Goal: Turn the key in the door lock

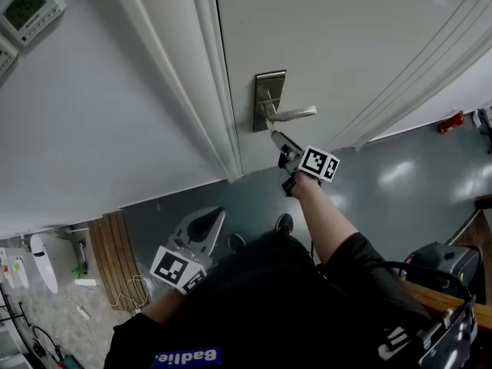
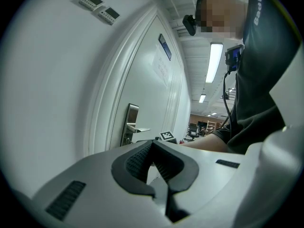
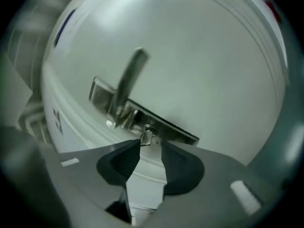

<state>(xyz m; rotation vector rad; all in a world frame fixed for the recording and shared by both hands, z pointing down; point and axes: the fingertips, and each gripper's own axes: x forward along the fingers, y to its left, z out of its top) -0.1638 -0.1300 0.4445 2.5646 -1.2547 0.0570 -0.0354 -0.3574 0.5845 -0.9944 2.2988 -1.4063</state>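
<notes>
Your right gripper (image 3: 151, 145) is up at the lock plate (image 1: 269, 98) on the door (image 1: 361, 29), just beside the lever handle (image 1: 296, 114). Its jaws stand apart. The key (image 3: 148, 136) sits in the lock plate between their tips, close to one pad but not pinched. Your left gripper (image 1: 204, 233) hangs well apart from the lock plate, its jaws closed together on nothing.

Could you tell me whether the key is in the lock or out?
In: the key juts from the lock plate beneath the handle.
</notes>
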